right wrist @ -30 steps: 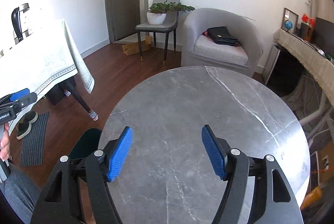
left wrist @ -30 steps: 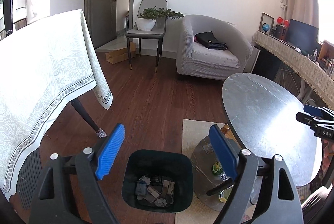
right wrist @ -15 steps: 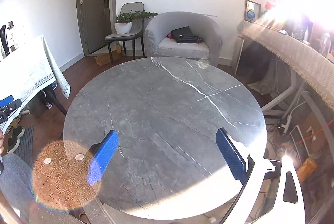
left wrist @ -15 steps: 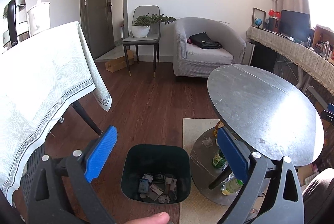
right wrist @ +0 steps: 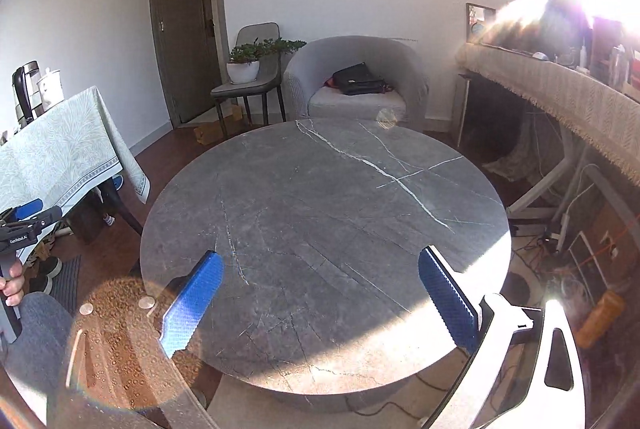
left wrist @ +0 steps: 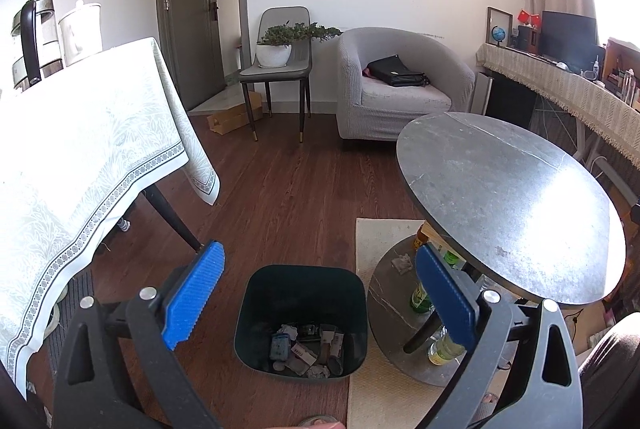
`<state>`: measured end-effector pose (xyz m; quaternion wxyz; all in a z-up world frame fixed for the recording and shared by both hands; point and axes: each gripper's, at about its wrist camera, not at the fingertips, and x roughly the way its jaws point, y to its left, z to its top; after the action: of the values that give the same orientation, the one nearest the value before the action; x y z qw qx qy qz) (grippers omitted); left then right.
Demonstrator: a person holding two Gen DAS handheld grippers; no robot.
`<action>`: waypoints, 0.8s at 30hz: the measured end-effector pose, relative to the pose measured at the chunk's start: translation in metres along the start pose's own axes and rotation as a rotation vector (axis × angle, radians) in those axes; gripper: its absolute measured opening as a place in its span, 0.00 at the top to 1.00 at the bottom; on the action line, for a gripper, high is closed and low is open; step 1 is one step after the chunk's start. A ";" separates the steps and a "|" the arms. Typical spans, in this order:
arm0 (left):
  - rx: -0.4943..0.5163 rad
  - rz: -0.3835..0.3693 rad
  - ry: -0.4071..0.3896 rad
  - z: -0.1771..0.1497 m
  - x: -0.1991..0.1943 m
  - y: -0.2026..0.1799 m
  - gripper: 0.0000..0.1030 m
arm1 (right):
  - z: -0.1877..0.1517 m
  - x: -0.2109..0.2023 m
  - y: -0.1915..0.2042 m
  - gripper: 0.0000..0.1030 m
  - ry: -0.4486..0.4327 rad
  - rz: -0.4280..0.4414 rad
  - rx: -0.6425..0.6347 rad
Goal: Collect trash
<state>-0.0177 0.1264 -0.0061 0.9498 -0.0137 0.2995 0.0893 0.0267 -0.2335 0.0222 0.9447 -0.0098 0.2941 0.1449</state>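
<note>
Only the left wrist view shows the dark bin (left wrist: 301, 321) on the floor, trash (left wrist: 306, 349) lying inside, beneath the released, empty left claw (left wrist: 320, 303). The right view shows the round marble surface (right wrist: 326, 229) bare under the right claw (right wrist: 320, 303), its jaws just spread wide.

Left tool (left wrist: 320, 293) points downward, jaws wide with nothing between the blue pads. Right tool (right wrist: 320, 299) likewise gapes empty, its jaws having just been opening. At nine o'clock in its view, a hand (right wrist: 12, 287) grips the left tool's handle.
</note>
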 end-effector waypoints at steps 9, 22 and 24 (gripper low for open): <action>0.013 0.001 0.007 -0.003 0.002 -0.002 0.05 | -0.001 -0.001 0.010 0.04 0.006 0.042 -0.034; 0.018 0.014 0.011 -0.006 0.002 -0.005 0.04 | -0.001 0.002 0.012 0.04 0.017 0.052 -0.043; 0.013 0.011 0.011 -0.006 0.002 -0.004 0.04 | -0.001 0.002 0.012 0.04 0.018 0.053 -0.043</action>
<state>-0.0193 0.1225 -0.0122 0.9477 -0.0064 0.3056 0.0924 0.0245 -0.2214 0.0215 0.9374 -0.0238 0.2995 0.1759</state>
